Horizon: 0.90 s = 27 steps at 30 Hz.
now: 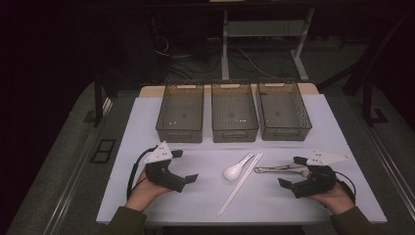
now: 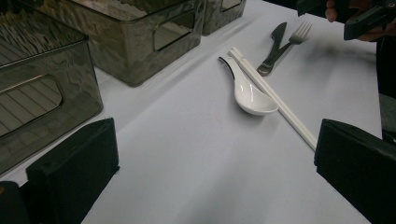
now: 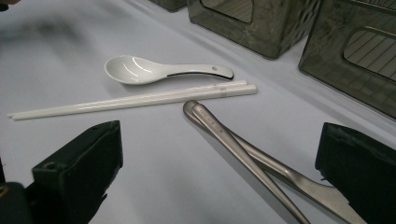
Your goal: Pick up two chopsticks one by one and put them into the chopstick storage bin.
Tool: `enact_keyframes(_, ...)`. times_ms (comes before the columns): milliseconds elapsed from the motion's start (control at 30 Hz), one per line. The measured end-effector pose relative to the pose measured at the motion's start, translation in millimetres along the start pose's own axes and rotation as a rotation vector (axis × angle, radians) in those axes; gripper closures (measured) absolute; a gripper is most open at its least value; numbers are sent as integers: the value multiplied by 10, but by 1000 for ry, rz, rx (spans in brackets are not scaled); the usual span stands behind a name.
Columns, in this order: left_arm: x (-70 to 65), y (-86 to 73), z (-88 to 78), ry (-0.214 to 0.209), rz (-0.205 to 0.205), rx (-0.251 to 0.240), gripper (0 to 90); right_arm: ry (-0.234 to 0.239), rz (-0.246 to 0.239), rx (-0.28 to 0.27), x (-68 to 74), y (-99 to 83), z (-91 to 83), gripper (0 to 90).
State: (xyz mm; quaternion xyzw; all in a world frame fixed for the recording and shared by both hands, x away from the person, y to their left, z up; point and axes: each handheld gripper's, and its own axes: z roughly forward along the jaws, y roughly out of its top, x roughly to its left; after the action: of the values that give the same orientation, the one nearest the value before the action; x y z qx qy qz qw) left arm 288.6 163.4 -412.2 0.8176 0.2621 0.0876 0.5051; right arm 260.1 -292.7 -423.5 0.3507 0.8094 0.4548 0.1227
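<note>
Fork and knife (image 3: pixel 243 149) between the right gripper's (image 1: pixel 288 172) spread jaws (left gripper (image 1: pixel 185 166) likewise spread)

Fig. 1. Surroundings of my work surface, high view.
I see three smoke-tinted bins side by side along the far edge: left bin (image 1: pixel 179 135), middle bin (image 1: pixel 235 135), right bin (image 1: pixel 286 133). They stand on a white cover (image 1: pixel 205 196) over a wooden table (image 1: pixel 151 91). Beyond it, cables (image 1: pixel 244 61) lie beneath a desk frame (image 1: pixel 225 44).
</note>
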Motion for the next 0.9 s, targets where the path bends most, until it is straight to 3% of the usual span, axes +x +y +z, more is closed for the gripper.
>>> enact_keyframes(467, -83, 80, 132, -21, 5, 14, 25, 0, 9, -3, -11, -4, -10, 7)
enact_keyframes(667, -142, 137, 211, -30, 14, 22, 137, -2, 14, -5, -17, 7, -12, 7)
enact_keyframes(867, -205, 155, 303, -83, 17, 40, 358, -3, 7, 8, 14, 9, 8, 7)
enact_keyframes(900, -212, 157, 320, -95, 16, 41, 358, -3, 7, 8, 14, 9, 8, 7)
